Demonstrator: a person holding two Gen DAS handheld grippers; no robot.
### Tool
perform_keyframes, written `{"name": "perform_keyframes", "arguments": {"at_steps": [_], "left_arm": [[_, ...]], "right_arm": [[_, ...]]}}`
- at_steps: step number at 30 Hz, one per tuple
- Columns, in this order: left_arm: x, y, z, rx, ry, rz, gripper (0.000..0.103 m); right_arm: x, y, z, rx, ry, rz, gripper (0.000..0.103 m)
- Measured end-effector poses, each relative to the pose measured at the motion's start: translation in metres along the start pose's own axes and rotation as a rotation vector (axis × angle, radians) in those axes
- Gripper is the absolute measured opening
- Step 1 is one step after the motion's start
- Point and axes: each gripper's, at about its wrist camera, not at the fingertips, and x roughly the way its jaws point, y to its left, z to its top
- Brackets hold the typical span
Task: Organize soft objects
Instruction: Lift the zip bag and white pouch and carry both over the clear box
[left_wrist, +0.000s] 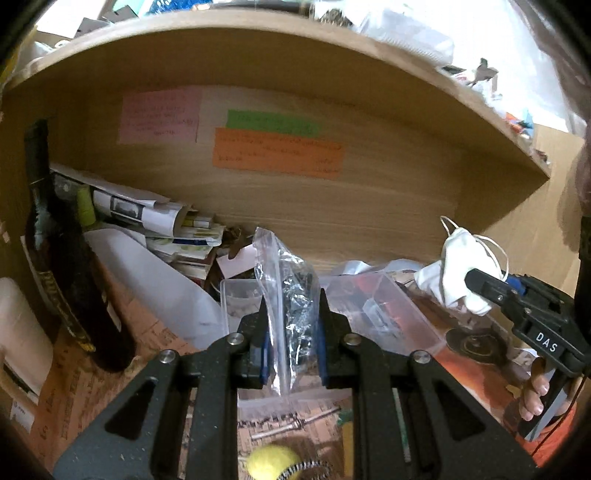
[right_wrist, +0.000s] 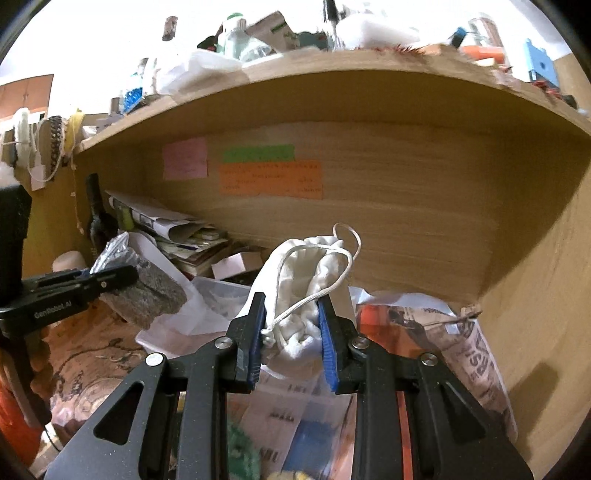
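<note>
My left gripper (left_wrist: 291, 314) is shut on a clear plastic bag (left_wrist: 288, 291) with a grey pad inside; in the right wrist view that bag and grey pad (right_wrist: 147, 291) hang from the left gripper (right_wrist: 122, 277) at the left. My right gripper (right_wrist: 291, 314) is shut on a white drawstring cloth pouch (right_wrist: 310, 280), held above the clutter; it shows in the left wrist view as the pouch (left_wrist: 461, 266) in the right gripper (left_wrist: 476, 280). A clear plastic box (left_wrist: 388, 314) lies under and between them. A yellow soft ball (left_wrist: 269, 461) lies below.
A wooden shelf board (left_wrist: 332, 48) overhangs closely above. A dark bottle (left_wrist: 62, 266) stands at the left beside a white container (left_wrist: 159, 280) and stacked papers (left_wrist: 173, 229). Newspaper-wrapped bundle (right_wrist: 454, 332) lies at the right. Coloured notes (left_wrist: 277, 147) stick on the back wall.
</note>
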Motion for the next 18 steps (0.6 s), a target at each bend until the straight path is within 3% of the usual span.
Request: {"name": "perform_keyframes", "arguments": {"at_steps": [12,18], "left_arm": [[0.080,-0.013,-0.011,0.078,0.192,0.028,0.018],[0.105,-0.018,-0.022,0.106,0.268,0.004,0.018]], "right_arm": [[0.067,-0.006,-0.011,-0.026,0.183,0.003,0.024],[0.094,-0.003,-0.021,-0.040,0.275,0.009,0.024]]}}
